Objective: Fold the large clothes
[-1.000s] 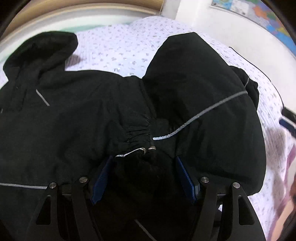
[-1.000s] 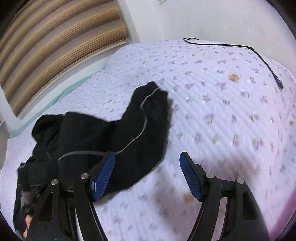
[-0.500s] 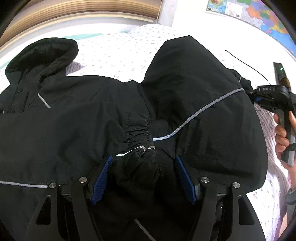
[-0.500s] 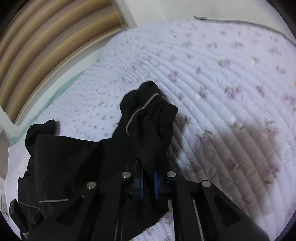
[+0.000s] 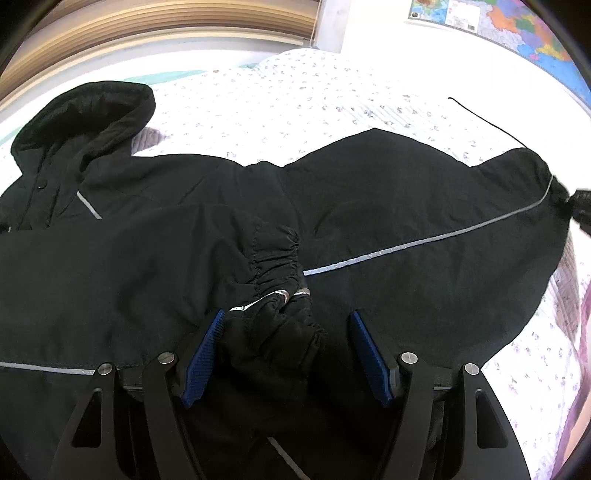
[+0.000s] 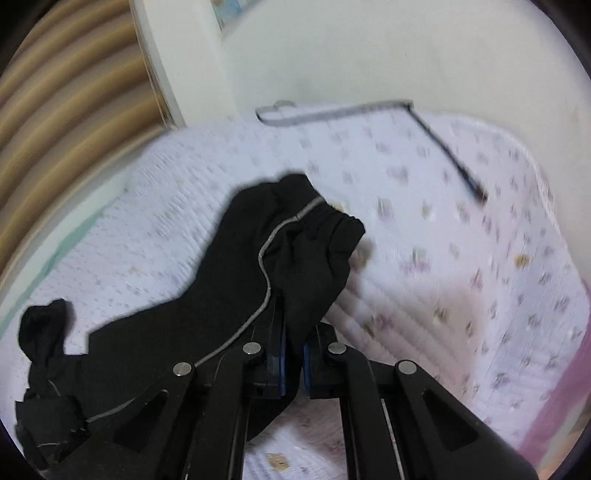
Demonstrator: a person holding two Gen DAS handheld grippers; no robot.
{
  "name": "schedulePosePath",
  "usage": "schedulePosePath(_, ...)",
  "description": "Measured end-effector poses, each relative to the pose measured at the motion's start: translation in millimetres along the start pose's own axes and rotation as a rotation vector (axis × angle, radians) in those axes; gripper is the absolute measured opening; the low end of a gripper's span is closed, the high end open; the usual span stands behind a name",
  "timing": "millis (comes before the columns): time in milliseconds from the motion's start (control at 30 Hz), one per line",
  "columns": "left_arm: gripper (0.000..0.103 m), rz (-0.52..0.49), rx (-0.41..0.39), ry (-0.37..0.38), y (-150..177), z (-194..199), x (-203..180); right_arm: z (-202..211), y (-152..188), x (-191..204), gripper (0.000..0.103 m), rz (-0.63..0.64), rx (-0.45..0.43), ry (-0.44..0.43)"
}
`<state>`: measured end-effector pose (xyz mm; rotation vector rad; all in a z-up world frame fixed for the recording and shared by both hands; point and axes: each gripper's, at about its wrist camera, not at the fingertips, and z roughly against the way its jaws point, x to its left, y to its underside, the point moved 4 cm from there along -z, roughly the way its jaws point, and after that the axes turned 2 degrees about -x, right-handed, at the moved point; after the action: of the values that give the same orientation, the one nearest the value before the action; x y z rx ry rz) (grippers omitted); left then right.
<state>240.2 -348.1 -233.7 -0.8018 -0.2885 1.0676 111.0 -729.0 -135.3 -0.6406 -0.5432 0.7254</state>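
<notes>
A large black hooded jacket (image 5: 155,258) with thin grey reflective piping lies on a white quilt with small purple flowers (image 5: 332,92). Its hood (image 5: 92,110) is at the far left. My left gripper (image 5: 286,347) is open, its blue pads either side of a bunched cuff (image 5: 280,295) folded onto the jacket body. My right gripper (image 6: 291,354) is shut on the other sleeve (image 6: 295,251) near its cuff and holds it stretched out to the right; it also shows at the right edge of the left wrist view (image 5: 580,206).
A black cable (image 6: 443,147) lies across the far part of the quilt. A striped wooden headboard (image 6: 74,129) and a white wall stand behind the bed. A wall map (image 5: 498,22) hangs at upper right. The bed's pink edge (image 6: 554,398) is at right.
My right gripper came down and shut on the sleeve, then pulled it out to the right, flattening the mound of fabric. My left gripper has stayed open over the bunched cuff.
</notes>
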Motion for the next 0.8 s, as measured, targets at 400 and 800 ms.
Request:
schedulePosePath(400,0.070,0.057,0.003,0.104,-20,52,17,59,-2,85,0.007,0.163,0.036,-0.251)
schedulePosePath(800,0.070,0.158,-0.075,-0.107,10,204,156,139,87,303,0.007,0.444,0.053,-0.457)
